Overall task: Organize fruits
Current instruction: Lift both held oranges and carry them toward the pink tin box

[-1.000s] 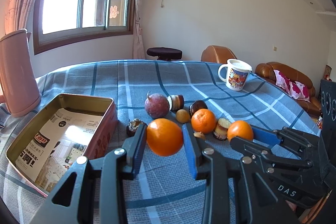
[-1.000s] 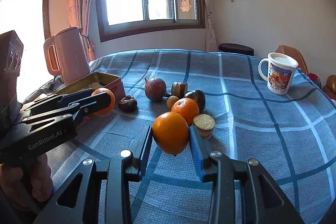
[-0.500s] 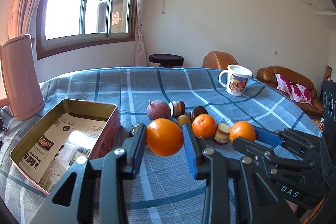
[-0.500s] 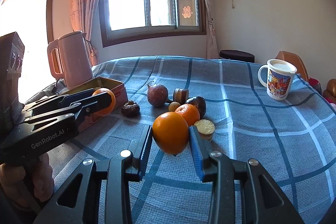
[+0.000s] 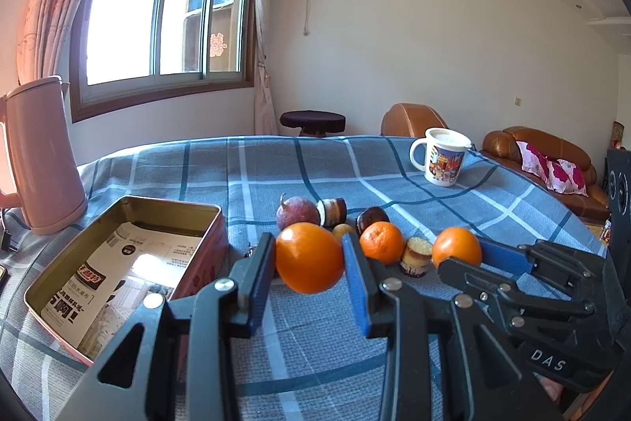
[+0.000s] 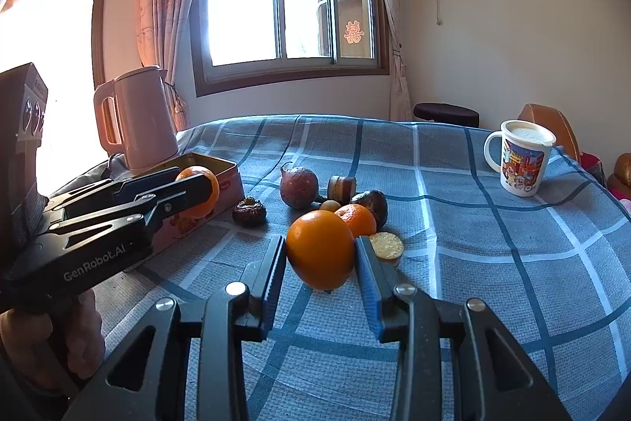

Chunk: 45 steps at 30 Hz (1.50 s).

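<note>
The open tin (image 5: 118, 223) at nine o'clock holds only printed paper. The left gripper (image 5: 309, 263) clamps an orange (image 5: 309, 257) off the cloth just beside the tin's right wall; the right gripper (image 6: 320, 255) clamps a second orange (image 6: 320, 253). Loose fruit (image 5: 380, 241) clusters at twelve o'clock, a lidded mug (image 5: 441, 160) at two o'clock.

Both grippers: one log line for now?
left gripper: shut on orange | right gripper: shut on orange | tin: no fruit
</note>
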Each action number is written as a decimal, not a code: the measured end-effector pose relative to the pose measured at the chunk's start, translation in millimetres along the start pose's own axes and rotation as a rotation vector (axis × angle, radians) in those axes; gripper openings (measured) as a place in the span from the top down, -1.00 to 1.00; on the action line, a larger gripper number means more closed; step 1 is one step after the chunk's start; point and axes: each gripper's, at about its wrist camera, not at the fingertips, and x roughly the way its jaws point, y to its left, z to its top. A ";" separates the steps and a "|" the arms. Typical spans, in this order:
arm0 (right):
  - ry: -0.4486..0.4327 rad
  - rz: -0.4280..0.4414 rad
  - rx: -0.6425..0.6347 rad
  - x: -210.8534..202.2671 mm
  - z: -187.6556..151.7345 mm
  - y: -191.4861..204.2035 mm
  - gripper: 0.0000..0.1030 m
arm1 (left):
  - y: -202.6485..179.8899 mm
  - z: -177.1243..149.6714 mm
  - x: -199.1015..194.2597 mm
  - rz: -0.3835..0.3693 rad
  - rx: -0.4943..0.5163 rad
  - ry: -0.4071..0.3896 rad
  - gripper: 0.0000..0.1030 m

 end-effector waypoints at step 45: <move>-0.109 0.020 -0.052 -4.9 24.1 14.6 0.27 | 26.5 9.2 -14.6 0.139 0.026 -0.029 0.29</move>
